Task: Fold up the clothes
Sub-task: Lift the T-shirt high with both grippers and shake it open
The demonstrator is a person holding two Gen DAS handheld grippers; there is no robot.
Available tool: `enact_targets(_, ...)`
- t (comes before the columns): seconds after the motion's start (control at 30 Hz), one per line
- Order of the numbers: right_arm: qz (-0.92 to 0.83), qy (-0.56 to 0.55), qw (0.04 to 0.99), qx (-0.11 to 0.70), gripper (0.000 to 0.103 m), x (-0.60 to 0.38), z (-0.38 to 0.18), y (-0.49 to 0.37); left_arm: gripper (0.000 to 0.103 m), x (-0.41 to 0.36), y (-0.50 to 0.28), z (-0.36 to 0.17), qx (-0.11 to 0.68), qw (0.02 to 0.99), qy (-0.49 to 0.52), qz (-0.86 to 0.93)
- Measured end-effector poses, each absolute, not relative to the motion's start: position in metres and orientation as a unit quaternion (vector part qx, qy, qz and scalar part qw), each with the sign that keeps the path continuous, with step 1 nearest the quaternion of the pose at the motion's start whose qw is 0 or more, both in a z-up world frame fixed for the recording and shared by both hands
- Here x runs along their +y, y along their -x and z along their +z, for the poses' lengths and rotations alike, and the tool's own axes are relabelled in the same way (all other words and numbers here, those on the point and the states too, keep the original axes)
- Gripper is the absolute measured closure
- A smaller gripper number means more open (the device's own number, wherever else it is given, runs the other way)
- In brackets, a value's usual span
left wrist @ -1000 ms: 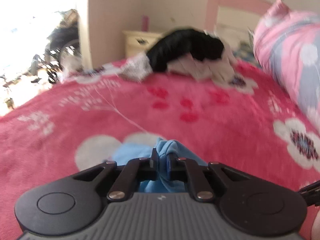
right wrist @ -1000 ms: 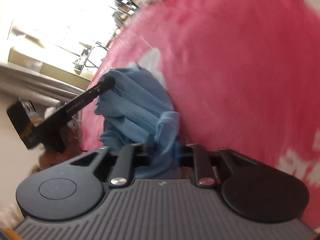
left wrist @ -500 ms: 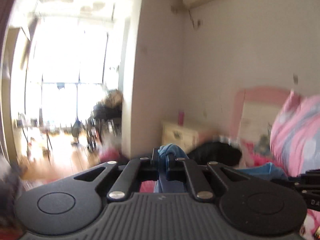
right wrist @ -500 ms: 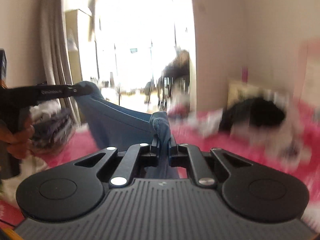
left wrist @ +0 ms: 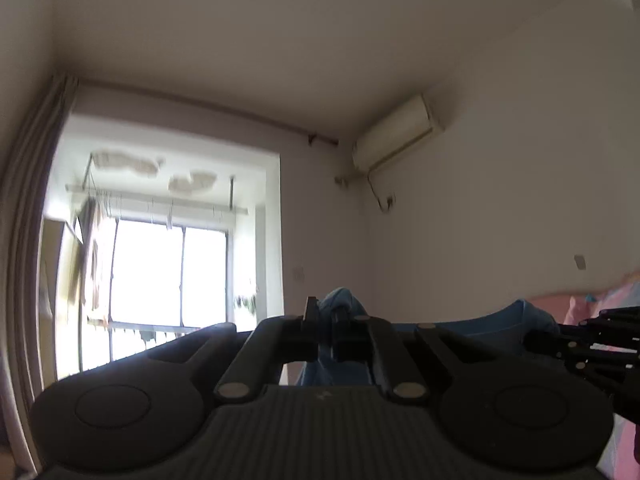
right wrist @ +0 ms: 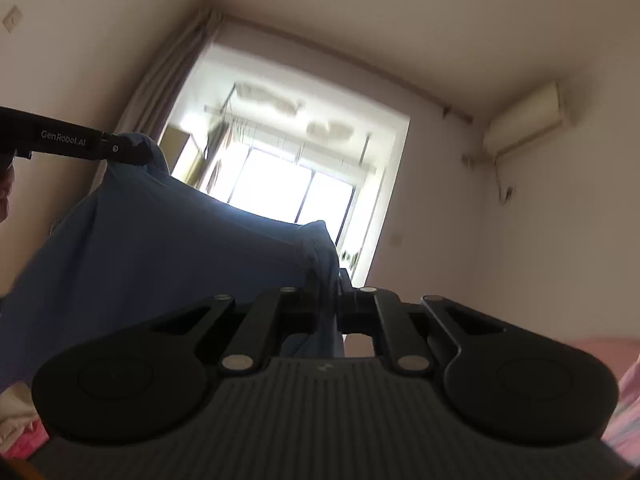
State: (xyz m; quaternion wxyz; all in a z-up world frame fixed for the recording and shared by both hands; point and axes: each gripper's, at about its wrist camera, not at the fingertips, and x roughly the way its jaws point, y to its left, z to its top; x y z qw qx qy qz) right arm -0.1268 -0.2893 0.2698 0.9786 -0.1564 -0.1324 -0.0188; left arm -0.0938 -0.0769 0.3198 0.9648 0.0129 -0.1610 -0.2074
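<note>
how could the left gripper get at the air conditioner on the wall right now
Probably not. The left gripper is shut on the blue garment, and the air conditioner hangs high near the ceiling, far above and beyond it.

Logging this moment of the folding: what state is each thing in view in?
Left gripper: shut on the blue garment.
Right gripper: shut on the blue garment.
Blue garment: held up, spread between both grippers.
Curtain: drawn aside.
Window: bright with daylight.
</note>
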Motion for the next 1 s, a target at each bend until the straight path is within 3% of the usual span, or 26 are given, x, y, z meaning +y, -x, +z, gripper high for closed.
enact_targets(0.27,-0.013,0.178,0.964,-0.198,0.097,-0.301,0.303,0.174,0.097,-0.093,0.141,0.352,-0.206,0.958,-0.017,-0.198)
enact_targets(0.47,-0.004,0.179,0.967,-0.179,0.097,-0.314,0.287,0.146,0.096,-0.099,0.118,0.313,-0.166,0.968,-0.025,-0.186)
enact_targets(0.7,0.016,0.181,0.978,-0.106,0.097,-0.312,0.240,0.056,0.096,-0.080,0.007,0.232,-0.053,0.986,-0.008,-0.160)
enact_targets(1.0,0.063,0.210,0.976,0.005,0.097,-0.295,0.138,-0.146,0.096,-0.049,-0.172,0.112,0.080,0.993,-0.013,-0.084)
